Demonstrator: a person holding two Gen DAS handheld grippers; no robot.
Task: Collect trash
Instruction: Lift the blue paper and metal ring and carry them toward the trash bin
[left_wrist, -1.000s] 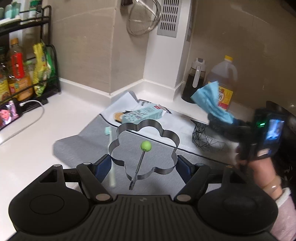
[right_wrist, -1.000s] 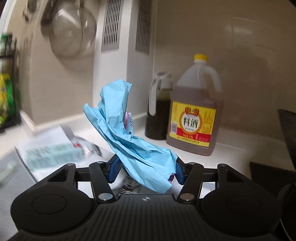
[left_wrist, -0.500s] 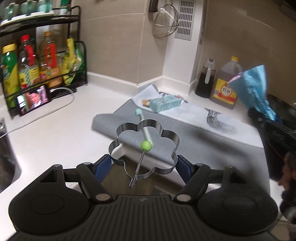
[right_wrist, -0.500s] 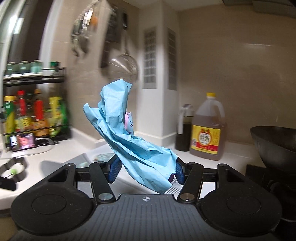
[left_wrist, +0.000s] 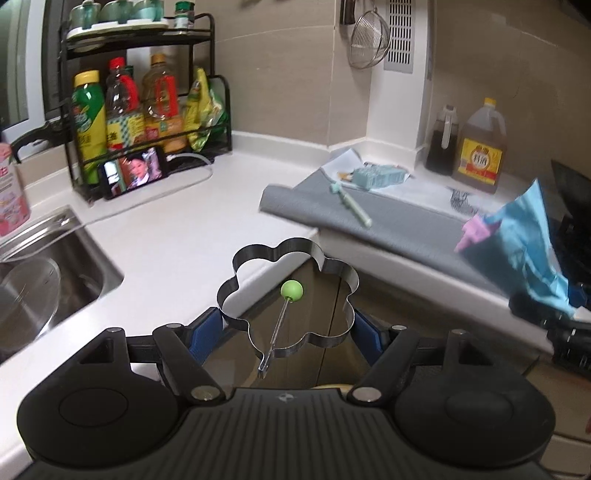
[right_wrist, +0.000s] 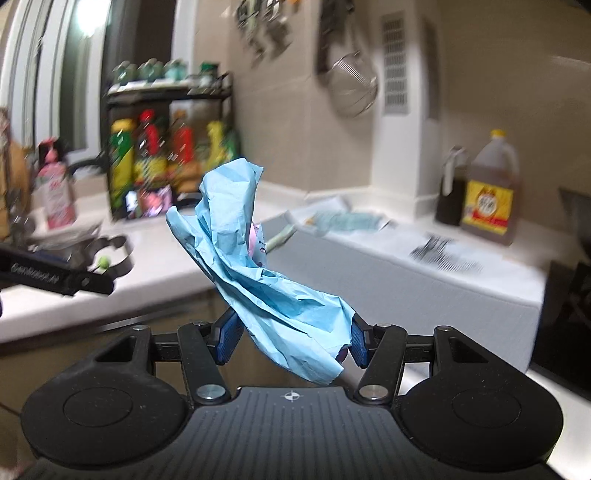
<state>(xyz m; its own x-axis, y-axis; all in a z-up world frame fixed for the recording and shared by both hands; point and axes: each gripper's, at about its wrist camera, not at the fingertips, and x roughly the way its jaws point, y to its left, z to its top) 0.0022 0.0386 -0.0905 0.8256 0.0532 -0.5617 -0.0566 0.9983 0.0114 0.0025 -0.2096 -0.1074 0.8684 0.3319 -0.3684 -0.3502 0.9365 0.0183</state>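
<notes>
My right gripper (right_wrist: 290, 338) is shut on a crumpled blue paper (right_wrist: 255, 269) with a pink scrap inside, held in the air off the counter's front edge; the paper also shows in the left wrist view (left_wrist: 524, 251). My left gripper (left_wrist: 288, 330) is shut on a flower-shaped metal egg ring (left_wrist: 255, 266) with a green-knobbed handle (left_wrist: 291, 290), held above the counter's corner edge; it shows in the right wrist view (right_wrist: 110, 258). On the grey mat (left_wrist: 399, 221) lie a teal carton (left_wrist: 378, 176), a pale green stick (left_wrist: 352, 201) and a black-patterned wrapper (left_wrist: 460, 201).
A sink (left_wrist: 44, 273) is at the left. A black rack (left_wrist: 147, 110) of bottles and a phone (left_wrist: 133, 173) stand at the back. An oil jug (left_wrist: 480, 147) and a dark bottle (left_wrist: 441, 144) stand near the wall. A dark wok (left_wrist: 570, 192) is at the right.
Both grippers have pulled back and away from the mat, past the counter's front edge. Each keeps its hold: egg ring in the left, blue paper in the right.
</notes>
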